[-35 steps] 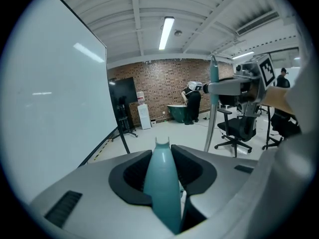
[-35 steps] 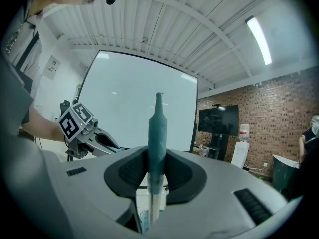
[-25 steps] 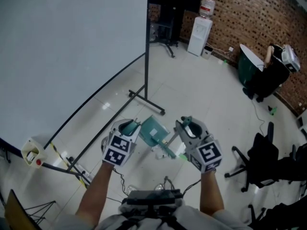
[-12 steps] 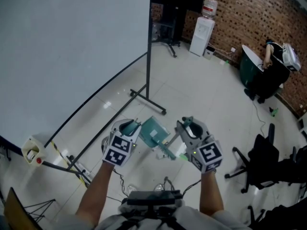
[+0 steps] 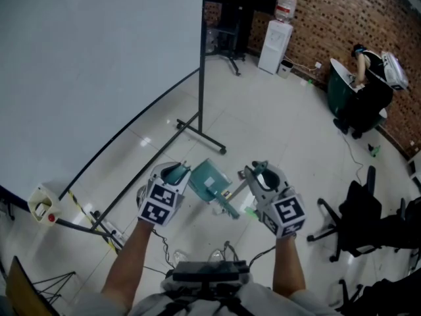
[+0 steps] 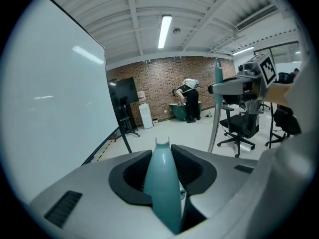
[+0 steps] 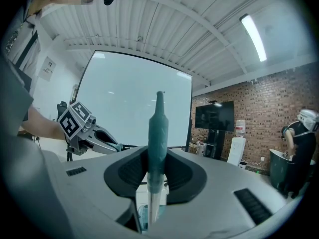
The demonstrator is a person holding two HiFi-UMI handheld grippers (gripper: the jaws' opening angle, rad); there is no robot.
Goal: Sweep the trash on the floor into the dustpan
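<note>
Seen from your head camera, you stand on a pale tiled floor (image 5: 263, 110) with both arms stretched out in front of you. Your left gripper (image 5: 179, 173) pinches the teal handle of the dustpan (image 5: 209, 180), its jaws pressed on either side of it. The pan hangs low between your two hands, its mouth turned toward the right. Your right gripper (image 5: 258, 172) clamps the teal broom (image 5: 228, 206), whose head reaches down just beside the pan. A small green scrap (image 5: 250, 211) lies on the tiles near the broom head, outside the pan.

Almost nothing has changed over the last second: both hands sit nearly where they were and both grips are the same. Only the person (image 5: 365, 64) far off by the brick wall has bent over a green bin (image 5: 342, 94). So the sweep seems paused, and the scrap probably still needs one stroke toward the pan
</note>
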